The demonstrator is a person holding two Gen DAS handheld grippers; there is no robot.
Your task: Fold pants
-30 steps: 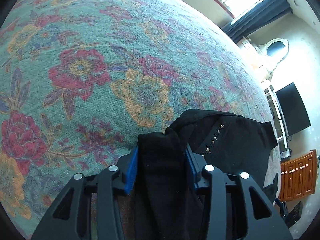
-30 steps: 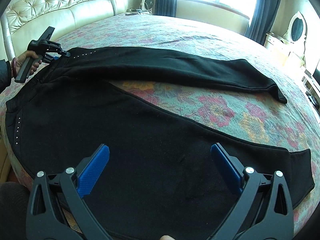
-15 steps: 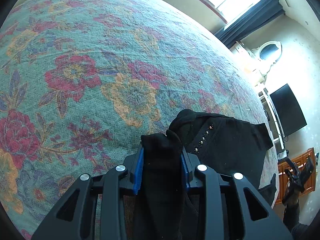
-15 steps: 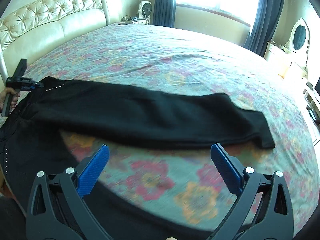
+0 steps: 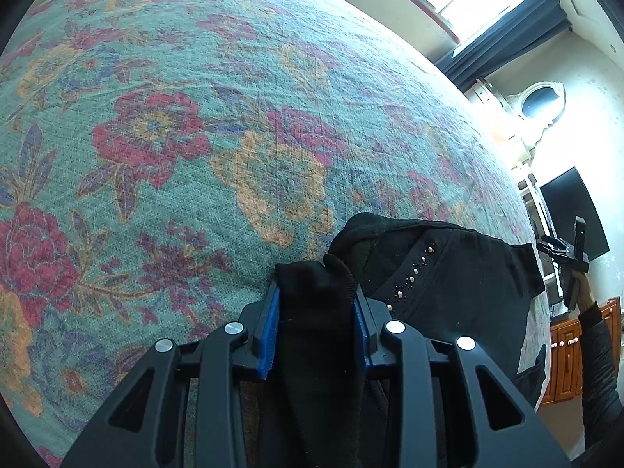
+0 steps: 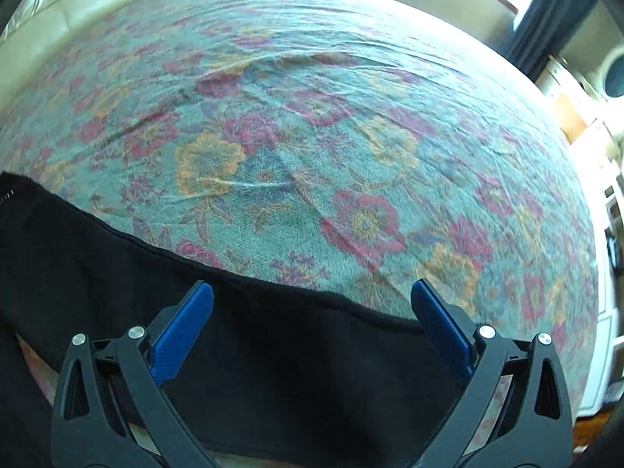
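The black pants lie on the floral bedspread, with a row of small studs near the waist. My left gripper is shut on a bunched fold of the pants' waist, which fills the space between its blue pads. In the right wrist view a pant leg lies across the lower part of the frame. My right gripper is open and empty, its blue fingers spread wide just above the leg's far edge. It also shows small in the left wrist view, held in a hand.
The bedspread stretches far beyond the leg. A cream tufted headboard stands at the far left. A window with dark curtains, a dark screen and a wooden cabinet lie past the bed's right edge.
My left gripper has closed tighter on the waist fold. My right gripper has moved across the pants to the far leg and stays open; its view is blurred by motion.
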